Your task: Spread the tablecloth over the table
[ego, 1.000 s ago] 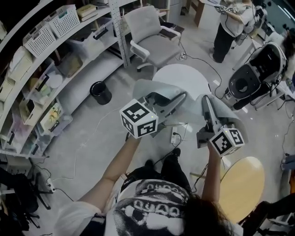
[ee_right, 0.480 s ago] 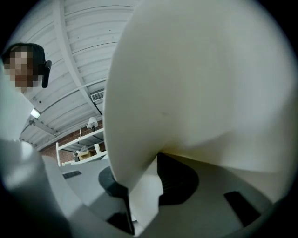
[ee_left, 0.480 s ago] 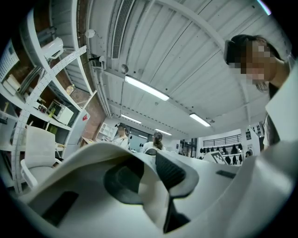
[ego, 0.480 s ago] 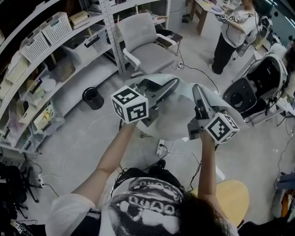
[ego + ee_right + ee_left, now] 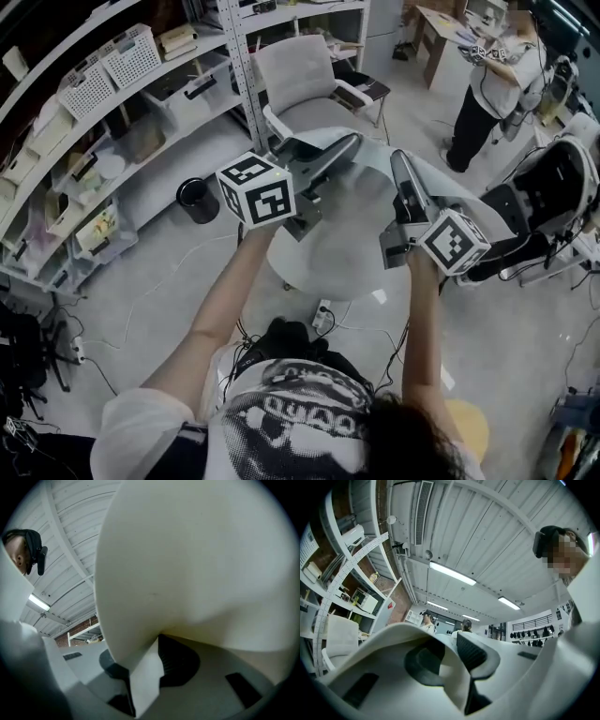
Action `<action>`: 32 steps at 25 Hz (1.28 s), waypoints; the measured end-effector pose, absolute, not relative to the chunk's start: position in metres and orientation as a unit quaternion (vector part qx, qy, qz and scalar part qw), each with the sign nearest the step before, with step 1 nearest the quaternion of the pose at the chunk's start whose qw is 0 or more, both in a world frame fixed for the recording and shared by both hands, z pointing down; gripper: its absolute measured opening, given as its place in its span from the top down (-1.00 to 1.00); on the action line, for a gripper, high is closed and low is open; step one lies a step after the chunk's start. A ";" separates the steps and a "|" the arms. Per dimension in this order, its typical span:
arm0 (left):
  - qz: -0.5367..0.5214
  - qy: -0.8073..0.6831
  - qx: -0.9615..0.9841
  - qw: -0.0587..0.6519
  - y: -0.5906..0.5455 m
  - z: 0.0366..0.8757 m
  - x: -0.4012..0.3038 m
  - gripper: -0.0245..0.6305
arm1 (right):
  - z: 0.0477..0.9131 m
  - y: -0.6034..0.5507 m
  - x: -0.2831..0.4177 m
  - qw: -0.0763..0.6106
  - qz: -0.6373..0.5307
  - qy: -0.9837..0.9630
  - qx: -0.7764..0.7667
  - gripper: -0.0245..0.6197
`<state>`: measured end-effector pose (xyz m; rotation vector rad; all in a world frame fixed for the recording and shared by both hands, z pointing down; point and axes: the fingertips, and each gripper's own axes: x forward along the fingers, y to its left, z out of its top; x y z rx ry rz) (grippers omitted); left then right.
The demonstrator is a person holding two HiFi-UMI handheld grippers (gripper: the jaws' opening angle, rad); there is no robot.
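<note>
Above half-hidden table | left hand-held gripper, jaws just opening, and right hand-held gripper pinch tablecloth

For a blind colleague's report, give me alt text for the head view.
A person holds a pale tablecloth above a round white table, its edge pinched in the left gripper, whose jaws have just been opening slightly, and in the right gripper. Shelves stand at left, a grey chair beyond.
</note>
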<state>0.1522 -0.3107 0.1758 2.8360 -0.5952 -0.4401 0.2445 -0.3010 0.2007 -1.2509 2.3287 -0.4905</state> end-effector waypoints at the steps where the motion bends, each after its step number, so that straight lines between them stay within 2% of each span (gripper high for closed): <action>1: -0.152 -0.203 0.962 0.105 -0.315 0.171 0.153 0.66 | 0.196 -0.306 0.246 0.227 -0.177 0.845 -0.451 0.58; 12: -0.169 -0.194 0.962 0.093 -0.377 0.116 0.174 0.66 | 0.141 -0.367 0.265 0.254 -0.159 0.855 -0.423 0.59; 16: -0.173 -0.187 0.965 0.066 -0.401 0.094 0.180 0.66 | 0.121 -0.391 0.276 0.256 -0.138 0.855 -0.429 0.59; 23: -0.152 -0.194 0.969 -0.004 -0.460 0.082 0.186 0.66 | 0.105 -0.448 0.291 0.218 -0.069 0.857 -0.461 0.60; 32: -0.142 -0.184 0.972 -0.026 -0.541 0.080 0.192 0.66 | 0.091 -0.526 0.295 0.155 0.008 0.856 -0.493 0.60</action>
